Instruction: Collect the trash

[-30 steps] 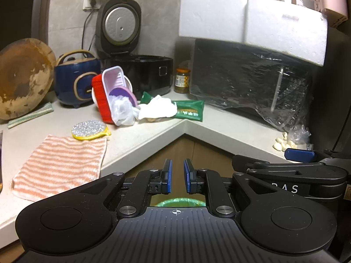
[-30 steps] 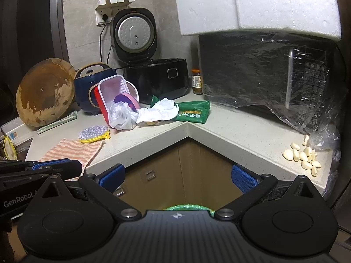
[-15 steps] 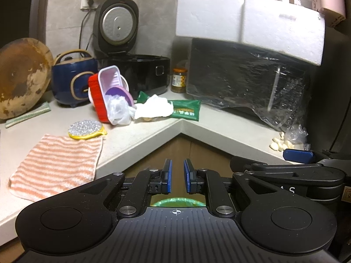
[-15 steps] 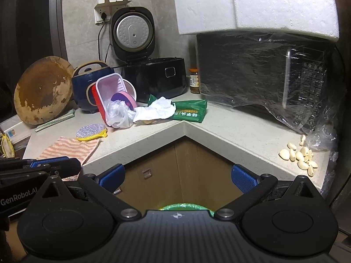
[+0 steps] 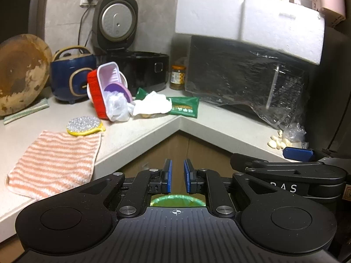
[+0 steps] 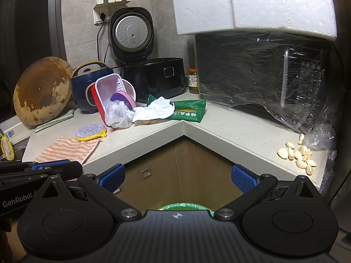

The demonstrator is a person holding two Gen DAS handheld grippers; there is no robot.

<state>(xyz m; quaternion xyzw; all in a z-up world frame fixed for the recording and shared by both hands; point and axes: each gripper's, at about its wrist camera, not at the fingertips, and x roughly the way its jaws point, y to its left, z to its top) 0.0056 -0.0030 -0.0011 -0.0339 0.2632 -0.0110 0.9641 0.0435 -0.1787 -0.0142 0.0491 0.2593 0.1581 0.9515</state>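
Note:
The trash lies in the inner corner of the counter: a crumpled white paper (image 5: 153, 106) (image 6: 155, 109), a clear plastic bag (image 5: 117, 109) (image 6: 117, 115) spilling from a tipped red box (image 5: 97, 96) (image 6: 98, 103), and a green packet (image 5: 184, 109) (image 6: 189, 112). A bin with a green liner (image 5: 177, 200) (image 6: 184, 206) shows below both grippers. My left gripper (image 5: 177, 176) hangs in front of the cabinet, its jaws nearly together with nothing between them. My right gripper (image 6: 177, 175) is wide open and empty beside it.
A striped cloth (image 5: 54, 160), a scrubber (image 5: 84, 126), a blue cooker (image 5: 70, 79), a black rice cooker (image 5: 136, 70) with its lid up and a round wooden board (image 5: 19, 74) stand left. A plastic-wrapped oven (image 6: 263, 76) under foam boxes and garlic cloves (image 6: 296, 154) are right.

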